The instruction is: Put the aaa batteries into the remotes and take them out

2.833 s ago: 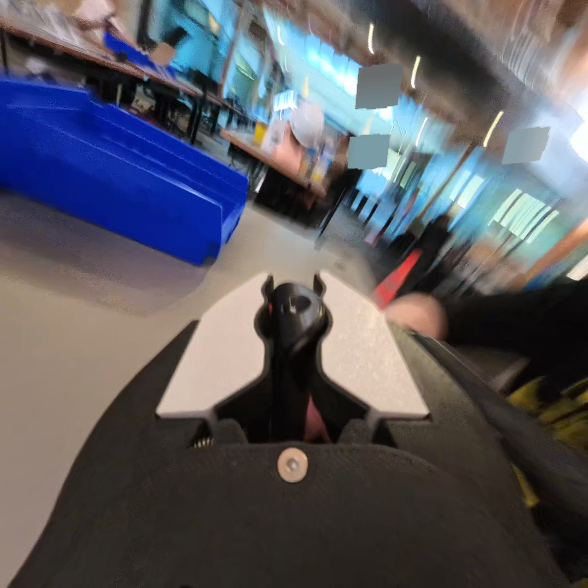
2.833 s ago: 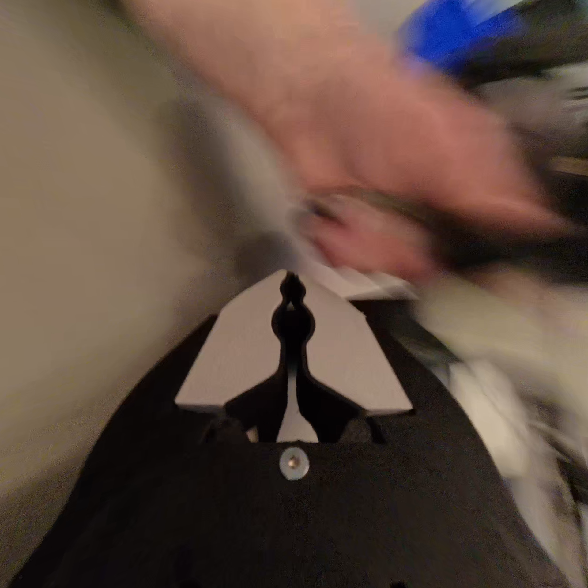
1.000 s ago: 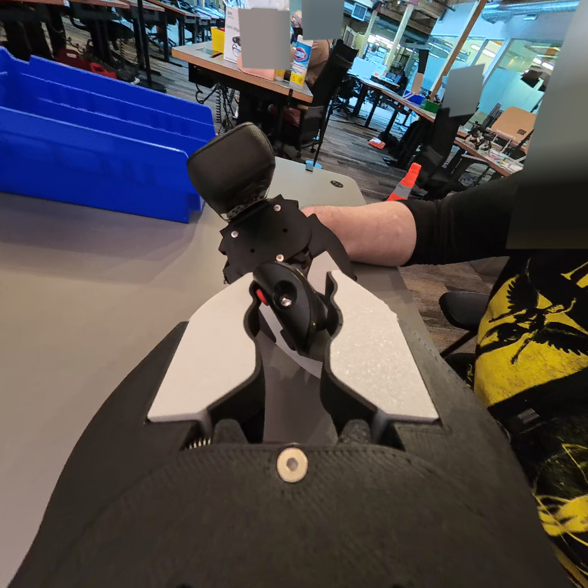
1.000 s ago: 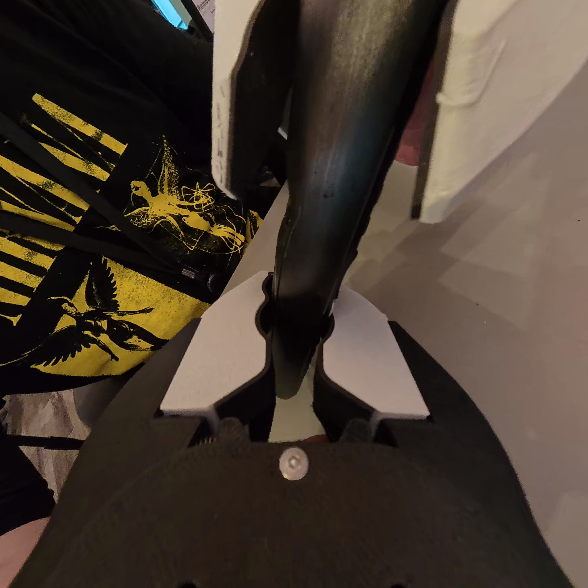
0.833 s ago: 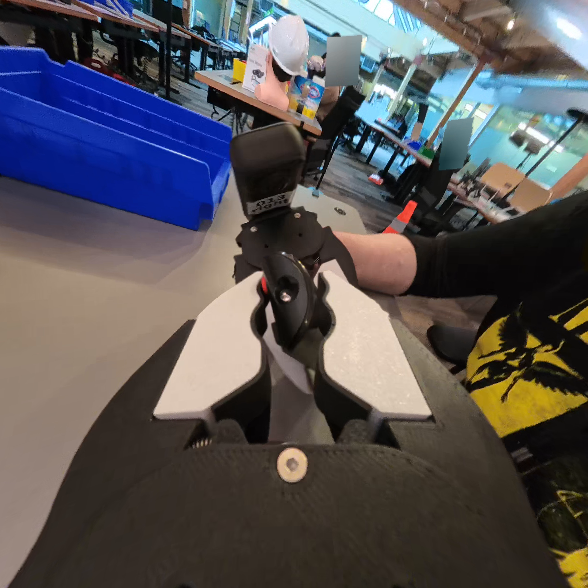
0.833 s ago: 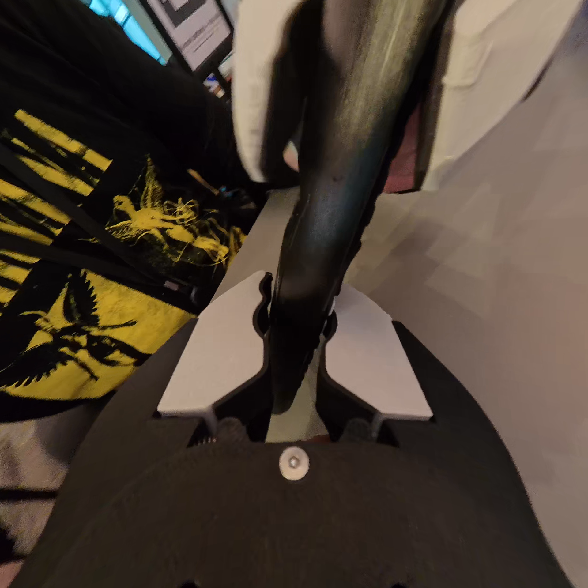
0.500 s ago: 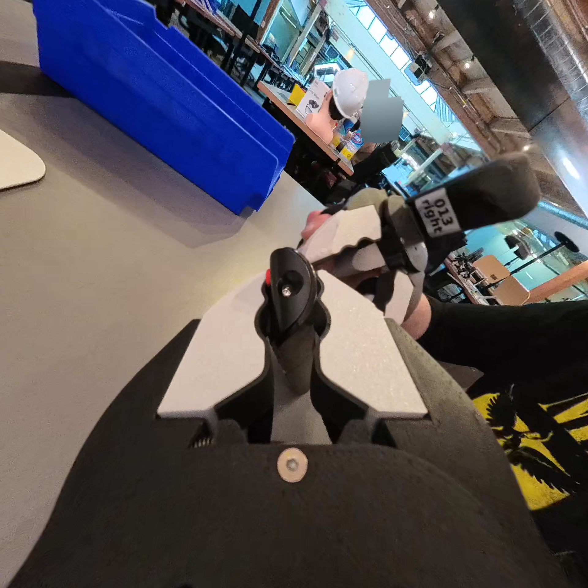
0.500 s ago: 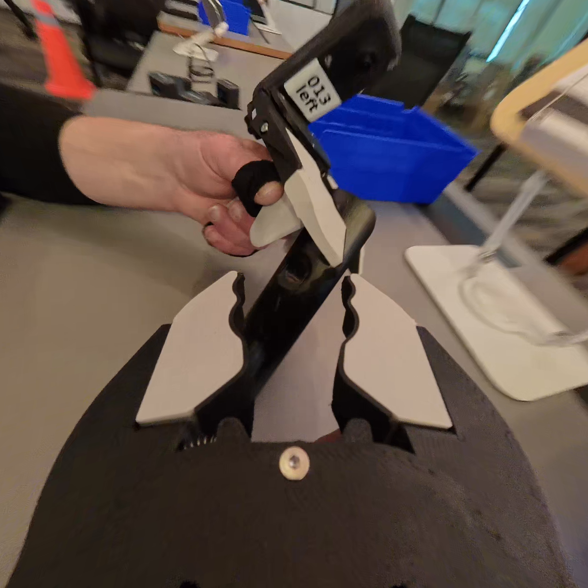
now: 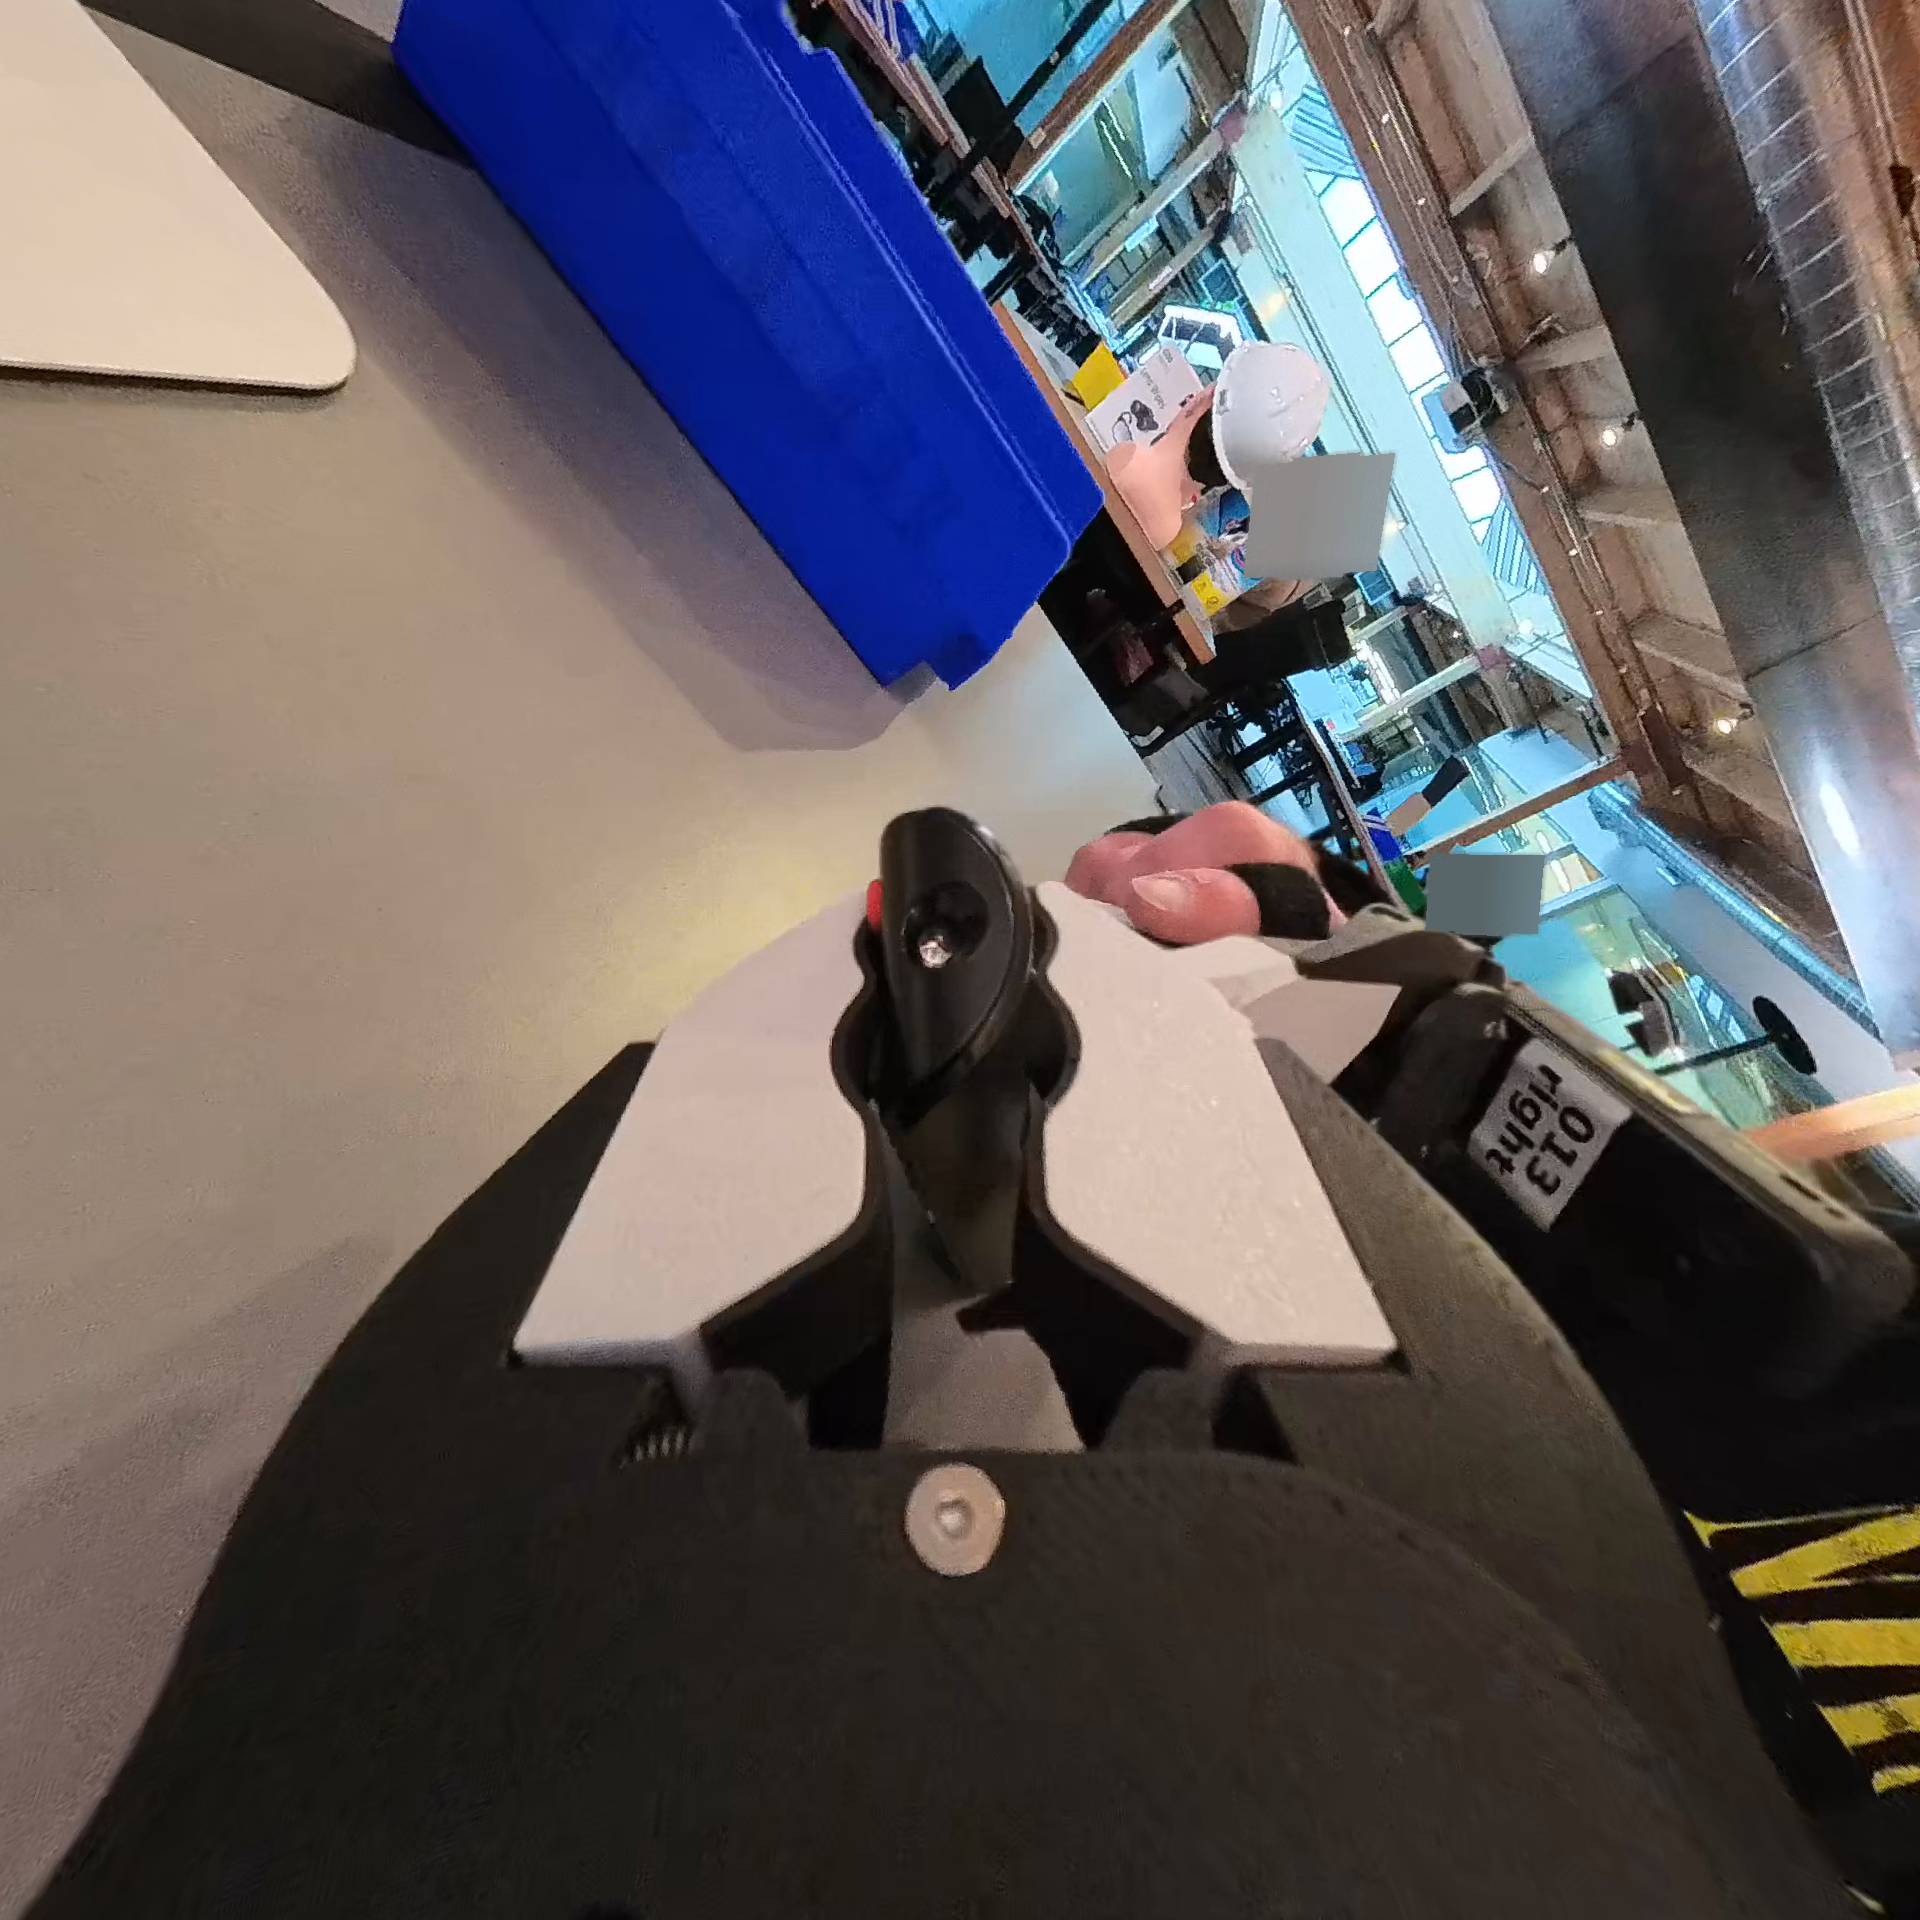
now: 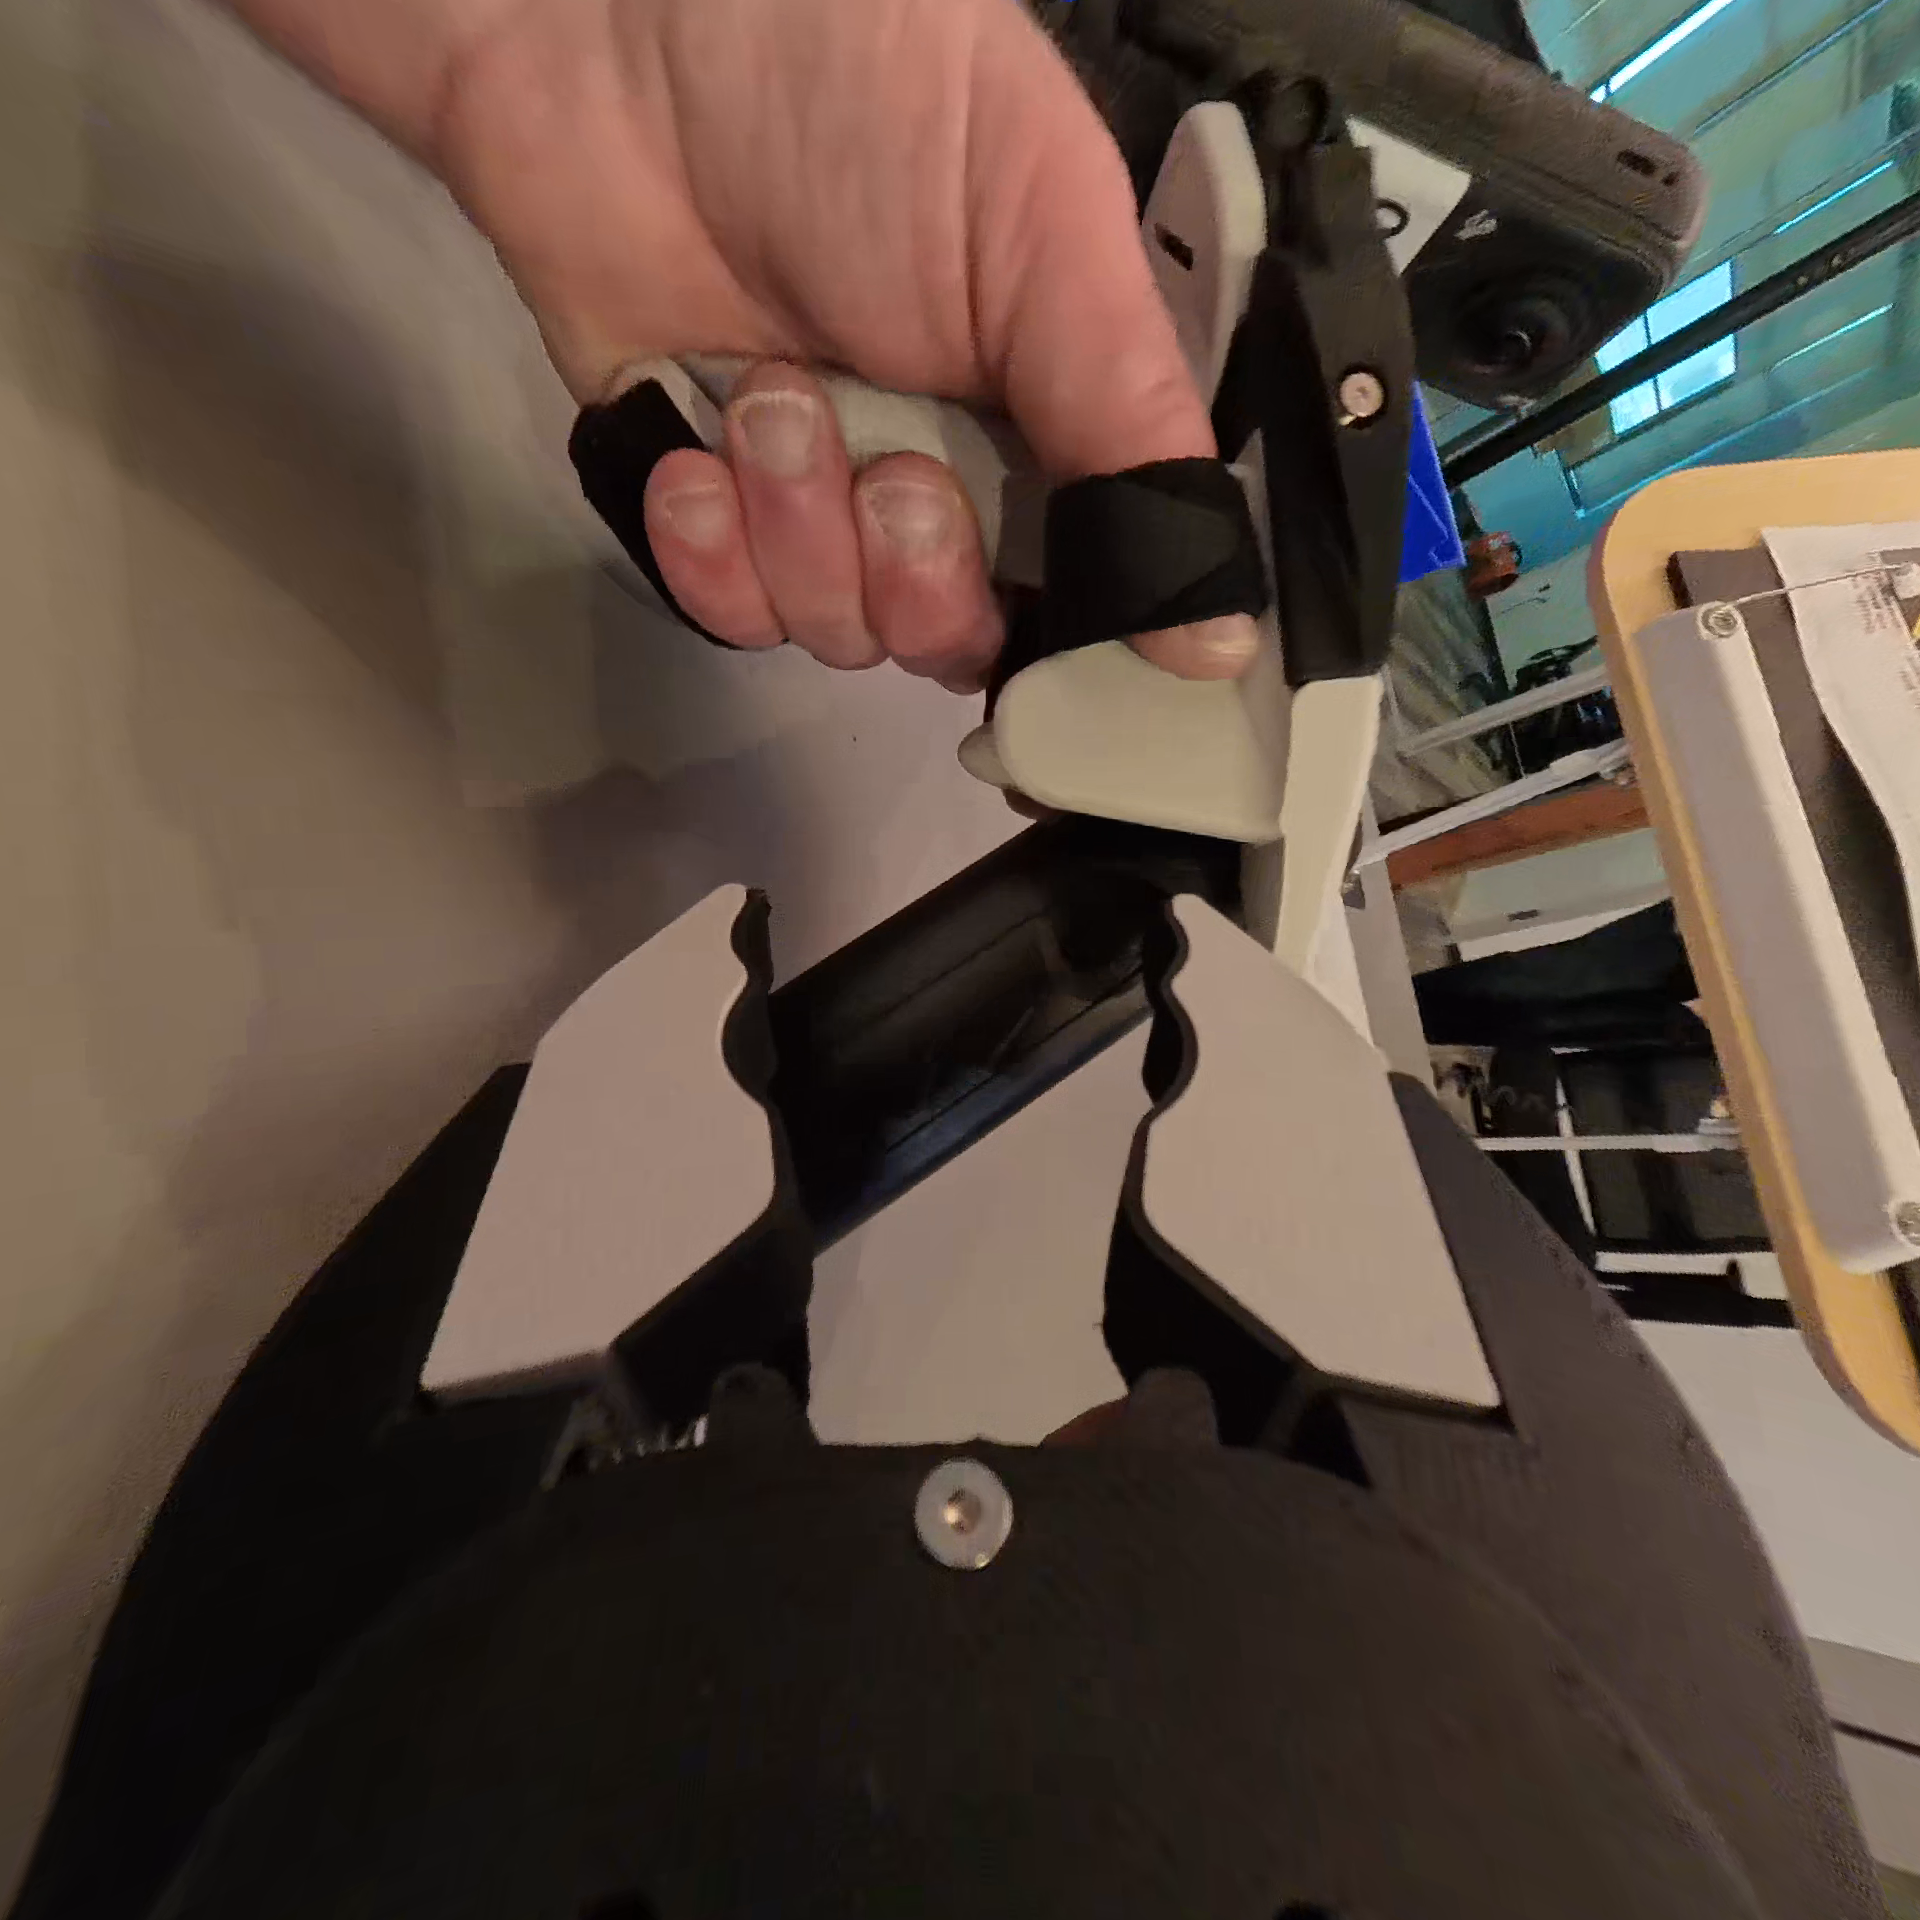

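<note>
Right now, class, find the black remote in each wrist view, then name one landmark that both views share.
Left wrist view: the black remote stands end-on at centre, clamped between the left gripper fingers.
Right wrist view: it runs slantwise at centre, between the right gripper fingers, which stand apart.
Shared landmark: the grey table.
</note>
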Demonstrator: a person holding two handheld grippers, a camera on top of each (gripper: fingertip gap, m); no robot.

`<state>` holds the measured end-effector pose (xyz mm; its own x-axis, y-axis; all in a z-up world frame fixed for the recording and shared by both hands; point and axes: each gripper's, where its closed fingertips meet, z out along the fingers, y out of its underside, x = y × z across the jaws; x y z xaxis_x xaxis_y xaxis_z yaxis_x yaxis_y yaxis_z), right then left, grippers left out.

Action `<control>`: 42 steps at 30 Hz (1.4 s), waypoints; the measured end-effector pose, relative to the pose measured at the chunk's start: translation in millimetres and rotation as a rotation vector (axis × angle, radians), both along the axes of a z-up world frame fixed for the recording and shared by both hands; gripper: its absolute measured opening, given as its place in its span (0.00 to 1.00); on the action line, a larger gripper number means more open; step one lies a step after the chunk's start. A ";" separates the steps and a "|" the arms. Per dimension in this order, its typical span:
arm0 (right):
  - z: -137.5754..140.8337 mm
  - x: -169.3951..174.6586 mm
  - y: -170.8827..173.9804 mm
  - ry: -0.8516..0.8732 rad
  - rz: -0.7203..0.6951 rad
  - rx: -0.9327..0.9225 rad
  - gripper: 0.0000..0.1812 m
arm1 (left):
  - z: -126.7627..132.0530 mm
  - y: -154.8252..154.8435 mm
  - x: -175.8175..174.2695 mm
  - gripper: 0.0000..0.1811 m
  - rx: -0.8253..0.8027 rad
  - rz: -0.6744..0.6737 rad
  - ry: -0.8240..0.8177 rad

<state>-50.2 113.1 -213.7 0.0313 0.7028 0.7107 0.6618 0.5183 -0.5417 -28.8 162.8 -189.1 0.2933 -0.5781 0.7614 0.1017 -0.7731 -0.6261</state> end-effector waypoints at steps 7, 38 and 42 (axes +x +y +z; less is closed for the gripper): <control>-10.3 -2.3 6.2 -0.088 -0.041 0.060 0.35 | -6.5 6.4 -6.2 0.12 -0.011 0.046 0.045; -55.1 6.5 -8.4 -0.208 -0.042 -0.288 0.05 | 9.7 41.1 -42.5 0.13 0.141 0.247 0.046; -25.4 7.6 2.0 -0.048 -0.068 -0.300 0.17 | 13.2 43.7 -55.3 0.12 0.118 0.272 -0.031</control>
<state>-42.6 115.1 -239.1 0.0570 0.8788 0.4737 0.7177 0.2938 -0.6314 -84.2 206.5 -175.9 0.4271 -0.5663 0.7049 0.3163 -0.6368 -0.7032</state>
